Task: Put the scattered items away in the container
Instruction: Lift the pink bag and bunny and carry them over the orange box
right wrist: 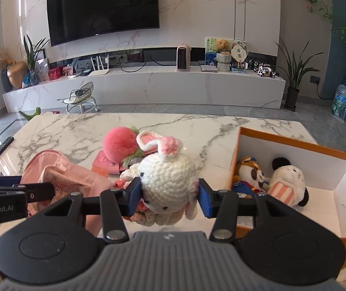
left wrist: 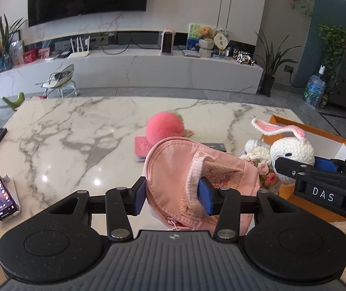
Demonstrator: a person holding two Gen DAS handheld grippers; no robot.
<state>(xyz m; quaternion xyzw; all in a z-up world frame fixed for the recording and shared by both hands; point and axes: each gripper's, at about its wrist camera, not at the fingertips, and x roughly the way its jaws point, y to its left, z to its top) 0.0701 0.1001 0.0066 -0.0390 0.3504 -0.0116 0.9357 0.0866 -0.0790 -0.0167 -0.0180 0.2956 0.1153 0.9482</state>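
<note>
On the marble table (right wrist: 81, 131), orange box (right wrist: 294, 143) sits at right, open top, long side running away from camera; two plush toys (right wrist: 270, 177) lie inside. Pink cap (left wrist: 187, 169) held up off the table in left gripper (left wrist: 173, 194), fingers closed on its fabric, crown to the far side. Crochet bunny (right wrist: 168, 177) clamped by right gripper (right wrist: 169, 198), fingers narrow on its head, ears pointing up and away, just left of the box. Pink pompom (right wrist: 119, 144) rests on a pink wallet (right wrist: 105, 161) mid-table.

Pink cap (left wrist: 173, 167), white bunny (right wrist: 165, 177)
</note>
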